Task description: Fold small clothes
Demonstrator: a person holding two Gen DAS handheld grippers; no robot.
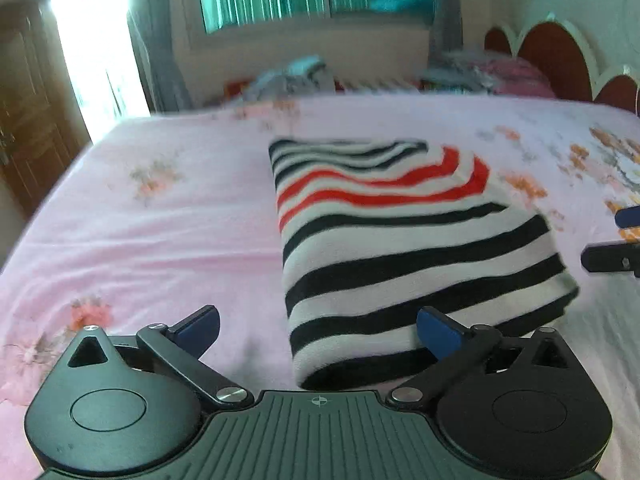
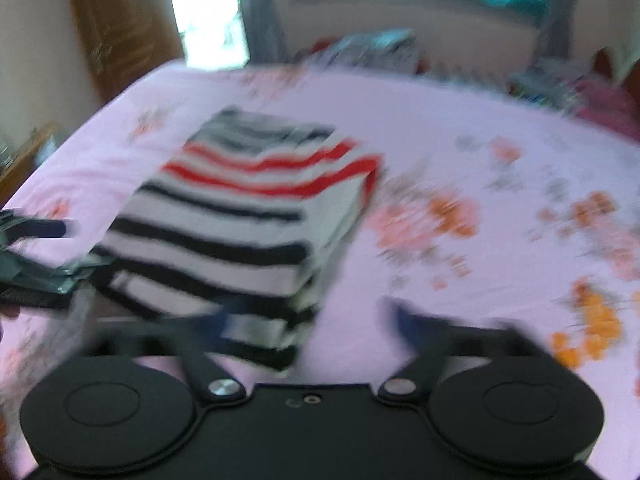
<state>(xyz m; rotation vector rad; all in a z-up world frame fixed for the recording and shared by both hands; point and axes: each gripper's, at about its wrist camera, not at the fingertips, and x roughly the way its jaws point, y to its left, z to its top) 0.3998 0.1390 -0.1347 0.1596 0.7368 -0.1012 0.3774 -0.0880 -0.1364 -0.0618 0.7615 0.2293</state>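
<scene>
A folded garment [image 1: 400, 240] with black, white and red stripes lies flat on the pink floral bed sheet [image 1: 160, 220]. My left gripper [image 1: 318, 314] is open just short of its near left corner, pads wide apart and not pressing the cloth. The right wrist view is blurred. There the same garment [image 2: 240, 216] lies left of centre, and my right gripper [image 2: 308, 316] is open at its near right corner with nothing gripped. The right gripper's fingers [image 1: 612, 248] show at the right edge of the left view. The left gripper's fingers [image 2: 36, 236] show at the left edge of the right view.
Loose clothes are piled at the far edge of the bed [image 1: 288, 76] and near the red scalloped headboard [image 1: 556, 56]. A wooden door [image 1: 24, 100] stands to the left beside a bright doorway. The sheet [image 2: 460, 140] spreads bare to the garment's right.
</scene>
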